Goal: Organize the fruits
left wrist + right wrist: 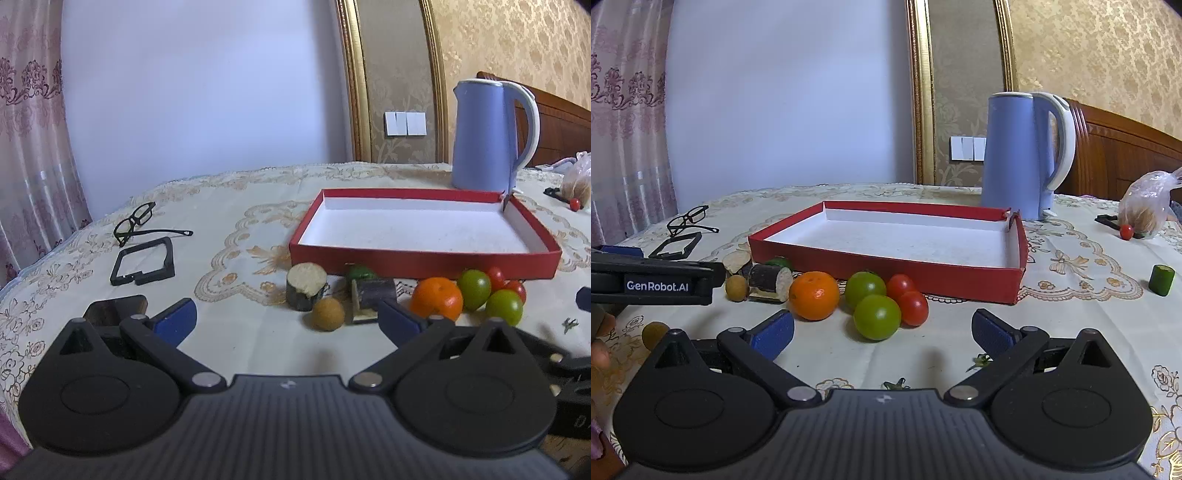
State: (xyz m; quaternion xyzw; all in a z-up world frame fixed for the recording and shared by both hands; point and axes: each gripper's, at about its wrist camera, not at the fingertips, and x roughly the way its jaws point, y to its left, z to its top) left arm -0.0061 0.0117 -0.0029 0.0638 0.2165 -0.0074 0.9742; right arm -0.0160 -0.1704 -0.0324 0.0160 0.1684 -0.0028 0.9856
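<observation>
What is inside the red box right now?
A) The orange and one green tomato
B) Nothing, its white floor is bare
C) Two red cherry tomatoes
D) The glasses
B: the red box shows only its bare white floor, while the orange, green tomatoes and red cherry tomatoes all lie on the tablecloth in front of it.

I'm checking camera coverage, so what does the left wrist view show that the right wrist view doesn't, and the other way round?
Only the left wrist view: a dark slab on the cloth beside its open tongs.

Only the right wrist view: a short green cylinder standing alone at right, and the side of the other tool.

Both: the empty red cardboard tray, round orange fruit, blue electric kettle, black-framed glasses.
</observation>
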